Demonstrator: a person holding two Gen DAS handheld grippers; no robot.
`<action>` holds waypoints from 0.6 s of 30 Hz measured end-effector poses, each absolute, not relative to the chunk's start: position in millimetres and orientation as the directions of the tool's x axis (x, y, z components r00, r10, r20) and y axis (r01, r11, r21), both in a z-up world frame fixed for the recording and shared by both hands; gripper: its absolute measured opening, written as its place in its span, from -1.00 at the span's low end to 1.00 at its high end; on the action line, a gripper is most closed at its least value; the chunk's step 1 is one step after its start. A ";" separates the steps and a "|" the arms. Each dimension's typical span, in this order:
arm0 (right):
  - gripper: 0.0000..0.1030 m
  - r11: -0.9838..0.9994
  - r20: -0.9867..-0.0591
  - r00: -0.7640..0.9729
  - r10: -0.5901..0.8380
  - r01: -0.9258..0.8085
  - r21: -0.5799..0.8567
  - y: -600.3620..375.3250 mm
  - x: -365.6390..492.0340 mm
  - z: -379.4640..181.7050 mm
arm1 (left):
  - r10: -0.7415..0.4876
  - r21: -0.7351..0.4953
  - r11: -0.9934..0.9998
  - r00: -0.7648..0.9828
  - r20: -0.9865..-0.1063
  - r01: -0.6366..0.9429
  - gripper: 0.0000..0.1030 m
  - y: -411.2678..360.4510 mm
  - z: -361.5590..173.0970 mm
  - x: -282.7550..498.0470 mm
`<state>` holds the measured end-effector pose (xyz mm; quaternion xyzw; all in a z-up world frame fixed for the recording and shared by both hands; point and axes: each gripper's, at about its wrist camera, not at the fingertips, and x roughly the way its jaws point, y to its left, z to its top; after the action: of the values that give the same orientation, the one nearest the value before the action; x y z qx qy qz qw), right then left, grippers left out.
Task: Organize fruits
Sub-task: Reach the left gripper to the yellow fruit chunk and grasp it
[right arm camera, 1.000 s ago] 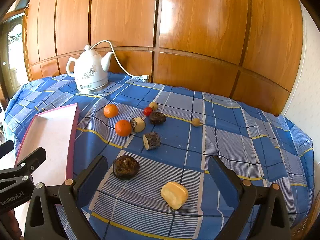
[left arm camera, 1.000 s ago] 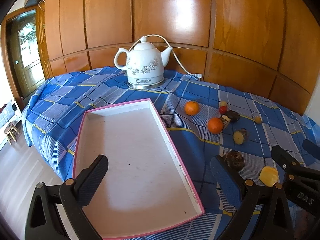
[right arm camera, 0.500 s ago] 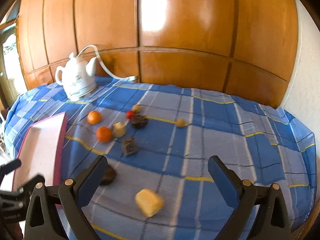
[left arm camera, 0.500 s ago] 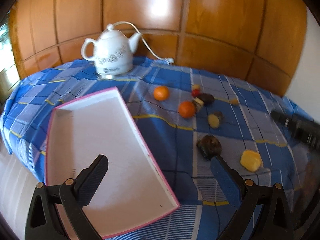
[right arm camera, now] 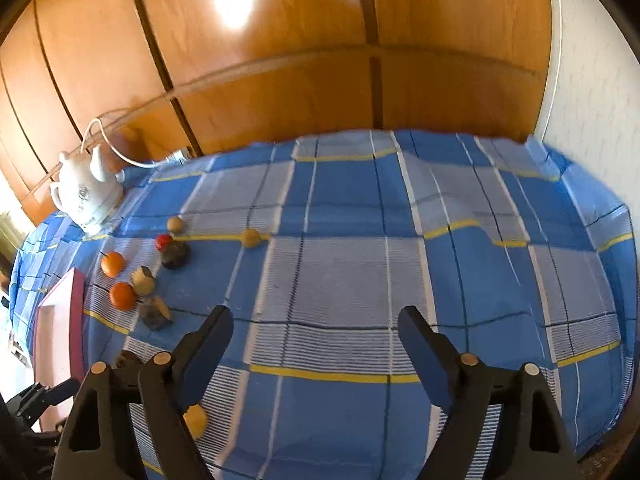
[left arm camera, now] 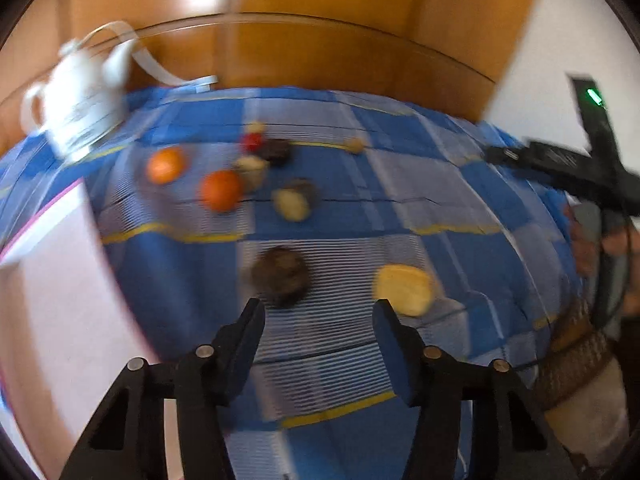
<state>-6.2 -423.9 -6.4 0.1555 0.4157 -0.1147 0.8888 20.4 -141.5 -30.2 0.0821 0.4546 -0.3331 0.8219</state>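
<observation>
Here the fruits lie scattered on the table's blue checked cloth (right arm camera: 340,280), beside an empty pink-rimmed tray (left arm camera: 60,300). The left tongs (left arm camera: 318,320) are closing with nothing between them yet; a dark brown fruit (left arm camera: 282,276) sits just ahead of the left pad and a yellow piece (left arm camera: 404,289) just beyond the right one. The right tongs (right arm camera: 314,328) are also narrowing, empty over bare cloth. Two oranges (left arm camera: 220,196) and some smaller pieces lie further off, near a white kettle (left arm camera: 80,112). The brown fruit looks light, roundish and rough-skinned, so it probably grips well across its widest part; the oranges seem firm but likely to roll, and the yellow piece may bruise.
</observation>
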 end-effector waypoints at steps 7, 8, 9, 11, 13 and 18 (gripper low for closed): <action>0.66 0.930 -0.789 0.615 -0.010 0.296 0.219 -419.1 -0.5 -19.2 | -0.490 -0.184 0.675 0.248 -0.836 0.714 0.20 -211.2 -49.2 16.8; 0.66 0.928 -0.790 0.613 0.005 0.292 0.232 -419.1 -0.5 -20.2 | -0.489 -0.184 0.675 0.246 -0.837 0.714 0.27 -215.7 -52.3 17.9; 0.66 0.925 -0.791 0.612 0.017 0.290 0.244 -419.5 0.1 -20.9 | -0.483 -0.179 0.678 0.249 -0.839 0.712 0.31 -222.1 -57.5 20.0; 0.66 0.921 -0.793 0.608 0.033 0.291 0.261 -420.8 1.5 -22.9 | -0.471 -0.190 0.679 0.222 -0.854 0.710 0.04 -231.4 -69.6 24.7; 0.66 0.922 -0.795 0.606 0.036 0.287 0.261 -419.5 2.3 -23.4 | -0.464 -0.206 0.684 0.198 -0.864 0.700 -0.11 -233.3 -79.9 28.6; 0.60 0.932 -0.803 0.595 0.025 0.278 0.234 -415.8 6.2 -24.8 | -0.510 -0.253 0.687 0.204 -0.836 0.682 -0.12 -217.8 -75.6 26.7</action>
<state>6.2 -415.8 -24.8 0.1702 0.4442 -0.0723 0.8766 26.7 -217.8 -75.6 0.0863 0.4990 -0.3863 0.7710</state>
